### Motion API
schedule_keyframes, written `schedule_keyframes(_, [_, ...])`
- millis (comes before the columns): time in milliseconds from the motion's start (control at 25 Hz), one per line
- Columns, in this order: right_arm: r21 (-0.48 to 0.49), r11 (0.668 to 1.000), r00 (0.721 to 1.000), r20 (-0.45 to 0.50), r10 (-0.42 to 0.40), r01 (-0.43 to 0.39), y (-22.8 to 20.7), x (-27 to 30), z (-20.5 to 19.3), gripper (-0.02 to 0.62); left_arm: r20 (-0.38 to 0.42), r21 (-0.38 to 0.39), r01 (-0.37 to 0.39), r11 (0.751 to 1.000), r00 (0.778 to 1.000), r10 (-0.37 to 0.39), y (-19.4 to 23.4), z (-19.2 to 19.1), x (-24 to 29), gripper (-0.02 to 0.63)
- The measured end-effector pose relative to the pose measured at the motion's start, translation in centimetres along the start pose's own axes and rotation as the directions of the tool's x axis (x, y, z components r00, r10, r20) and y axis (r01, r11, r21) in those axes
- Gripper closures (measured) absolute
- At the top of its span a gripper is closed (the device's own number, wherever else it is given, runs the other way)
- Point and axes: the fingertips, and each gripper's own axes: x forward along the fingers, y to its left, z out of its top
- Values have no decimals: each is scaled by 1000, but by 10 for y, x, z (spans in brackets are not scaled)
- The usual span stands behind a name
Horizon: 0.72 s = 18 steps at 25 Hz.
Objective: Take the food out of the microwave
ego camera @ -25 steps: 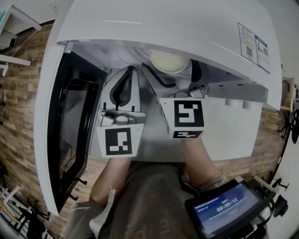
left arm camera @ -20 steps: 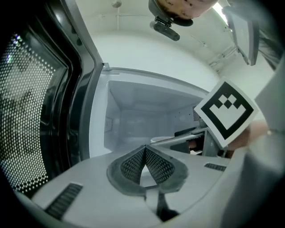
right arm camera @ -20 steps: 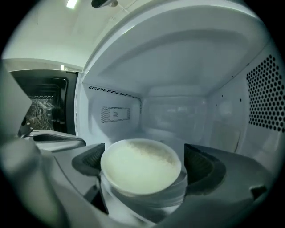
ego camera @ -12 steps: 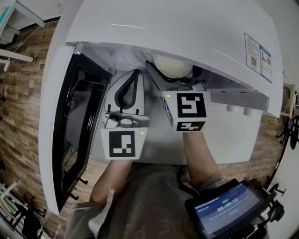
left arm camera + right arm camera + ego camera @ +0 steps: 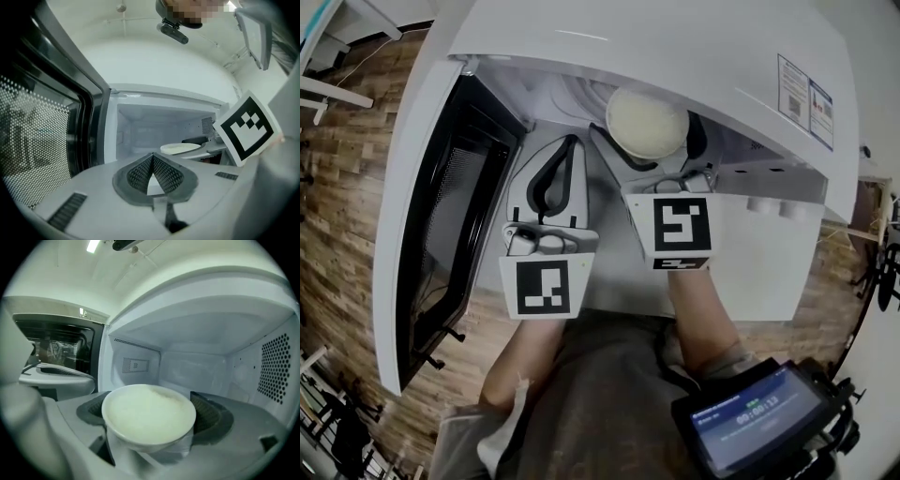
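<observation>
A white bowl of rice (image 5: 645, 120) (image 5: 149, 414) is held between the jaws of my right gripper (image 5: 651, 142) (image 5: 149, 430), which is shut on it at the mouth of the white microwave (image 5: 675, 47). The dark pads (image 5: 213, 416) press on both sides of the bowl. The bowl (image 5: 180, 148) hangs level just above the cavity floor. My left gripper (image 5: 566, 146) (image 5: 152, 158) is beside it on the left. Its jaws are shut with the tips touching and nothing between them. It points into the left part of the cavity.
The microwave door (image 5: 441, 216) stands swung open on the left, its mesh window (image 5: 33, 136) close to my left gripper. The cavity walls (image 5: 272, 371) enclose the bowl on the right and at the back. A tablet screen (image 5: 755, 417) sits at the lower right.
The bowl in my right gripper has come out from under the microwave's top edge and now shows almost whole. The left gripper has hardly moved.
</observation>
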Motion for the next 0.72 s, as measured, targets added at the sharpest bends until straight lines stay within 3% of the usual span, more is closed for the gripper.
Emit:
schedule_keyframes(480, [-23,995,995,16,99,-99,22,-84,6,60,6,-14,-61,998,998,61,-44,19,-56,598])
schedule_keyframes(720, [-25,993,993,2,118,-118,22,-135,-12,60,10,-14,-79,997,997,79,-71,17,-82,598])
